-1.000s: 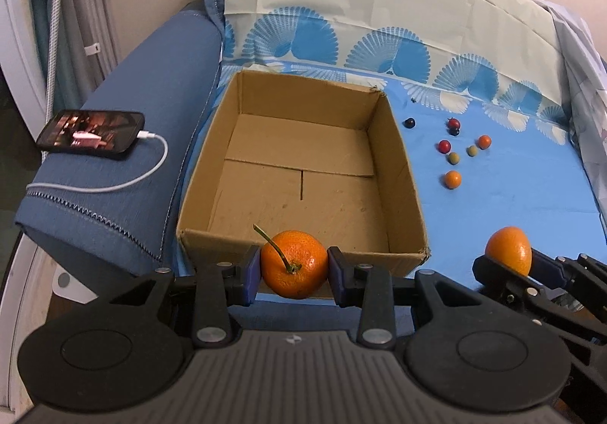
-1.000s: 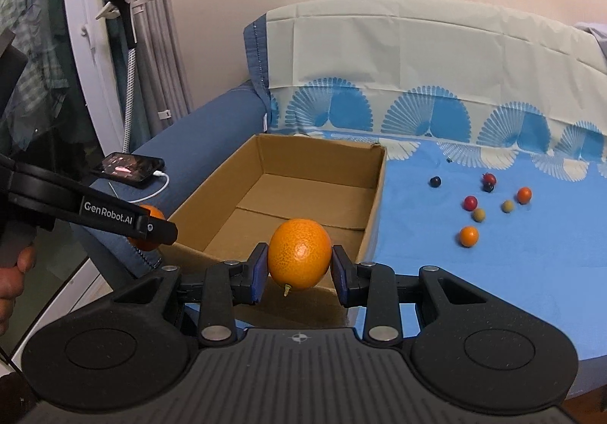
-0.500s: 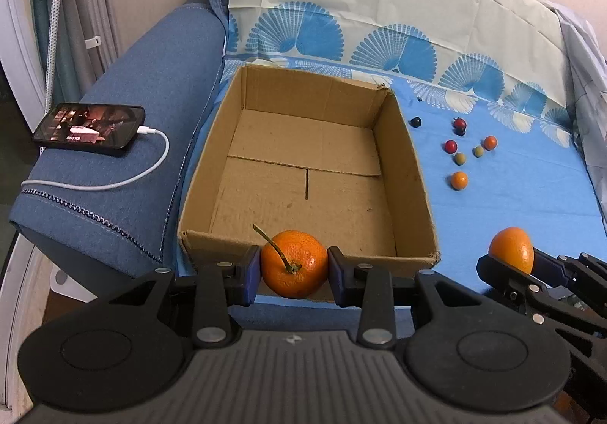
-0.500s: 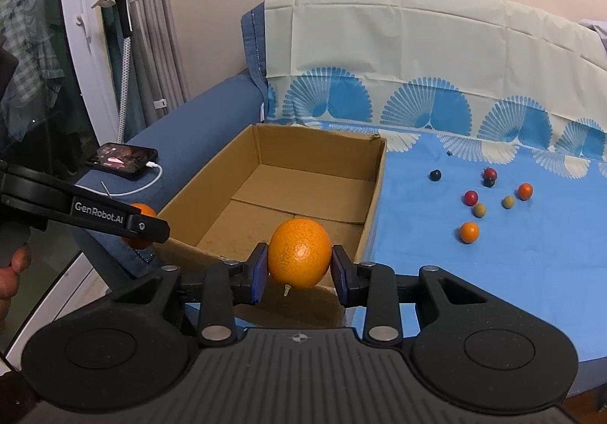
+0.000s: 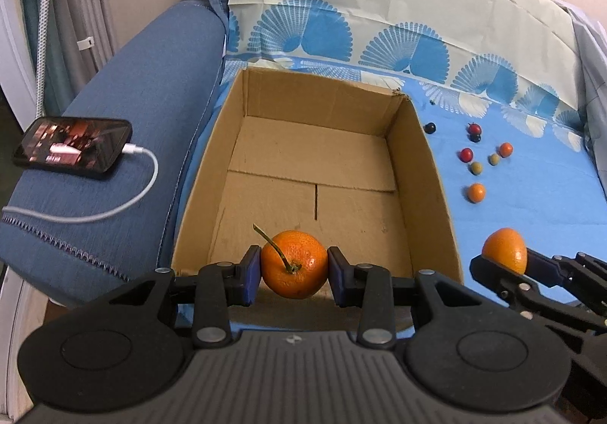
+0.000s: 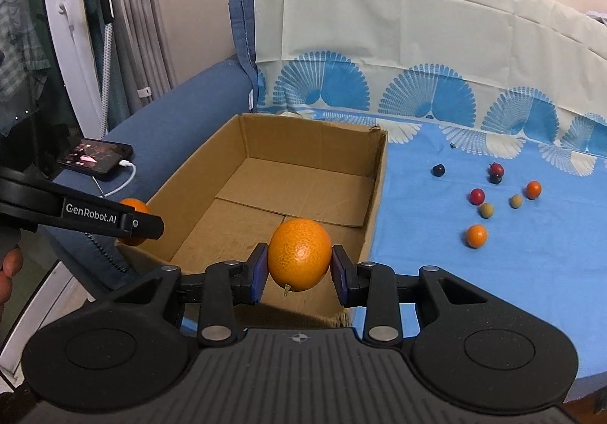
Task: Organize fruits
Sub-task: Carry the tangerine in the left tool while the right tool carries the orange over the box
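Right now we've got the left gripper (image 5: 294,274) clamped on a stemmed orange (image 5: 293,264) above the cardboard box's (image 5: 417,173) near edge, and the right gripper (image 6: 297,268) squeezing a second orange (image 6: 299,253) just beside it; small fruits (image 6: 476,235) dot the blue sheet (image 6: 493,272).

Left gripper (image 5: 294,274) and right gripper (image 6: 299,272) fingers both clamped, angled downward.

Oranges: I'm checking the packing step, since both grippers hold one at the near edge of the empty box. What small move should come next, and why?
Probably carry both forward a little over the box floor, then lower. The left gripper grips its stemmed orange right at the near wall, and the right gripper holds its orange above the near right corner, so releasing now might drop the fruit on the rim.
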A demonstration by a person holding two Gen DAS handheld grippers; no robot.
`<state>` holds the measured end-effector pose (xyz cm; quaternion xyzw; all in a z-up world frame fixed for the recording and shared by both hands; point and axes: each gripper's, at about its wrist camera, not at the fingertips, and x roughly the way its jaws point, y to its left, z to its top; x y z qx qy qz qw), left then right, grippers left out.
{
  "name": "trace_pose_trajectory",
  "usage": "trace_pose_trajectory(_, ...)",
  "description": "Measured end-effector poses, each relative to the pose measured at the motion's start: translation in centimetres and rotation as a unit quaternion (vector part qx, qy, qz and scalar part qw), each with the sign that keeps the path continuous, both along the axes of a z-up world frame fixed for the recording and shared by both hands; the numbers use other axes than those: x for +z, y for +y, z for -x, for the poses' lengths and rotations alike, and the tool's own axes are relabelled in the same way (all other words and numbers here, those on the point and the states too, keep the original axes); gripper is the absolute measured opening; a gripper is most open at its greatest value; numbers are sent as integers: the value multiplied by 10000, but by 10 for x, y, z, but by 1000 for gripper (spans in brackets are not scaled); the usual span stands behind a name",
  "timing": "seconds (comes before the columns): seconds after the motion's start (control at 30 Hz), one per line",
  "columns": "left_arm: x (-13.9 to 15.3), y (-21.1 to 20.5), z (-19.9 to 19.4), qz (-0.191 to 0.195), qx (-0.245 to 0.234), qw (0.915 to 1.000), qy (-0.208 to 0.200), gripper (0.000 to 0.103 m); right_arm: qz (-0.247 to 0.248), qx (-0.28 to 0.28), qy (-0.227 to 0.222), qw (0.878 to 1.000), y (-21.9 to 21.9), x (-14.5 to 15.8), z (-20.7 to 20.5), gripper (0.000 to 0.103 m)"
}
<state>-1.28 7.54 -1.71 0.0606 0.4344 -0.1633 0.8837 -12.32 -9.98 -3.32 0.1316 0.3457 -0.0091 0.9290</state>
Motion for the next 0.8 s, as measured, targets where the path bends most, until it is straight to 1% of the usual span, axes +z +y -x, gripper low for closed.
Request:
trace_pose_trajectory(0.2, -12, -8, -28, -37, 26, 10000, 68, 41, 23, 44, 147, 9999, 4, -14, -33, 37)
trace_pose_trajectory(0.43, -33, -12, -54, -162, 55, 9997, 178, 41, 17, 142, 318, 9994, 9, -31, -60, 37)
trace_pose_trajectory(0.8, -66, -21, -82, -441, 82, 9984, 343, 41, -73, 215, 642, 9977, 15, -55, -88, 37)
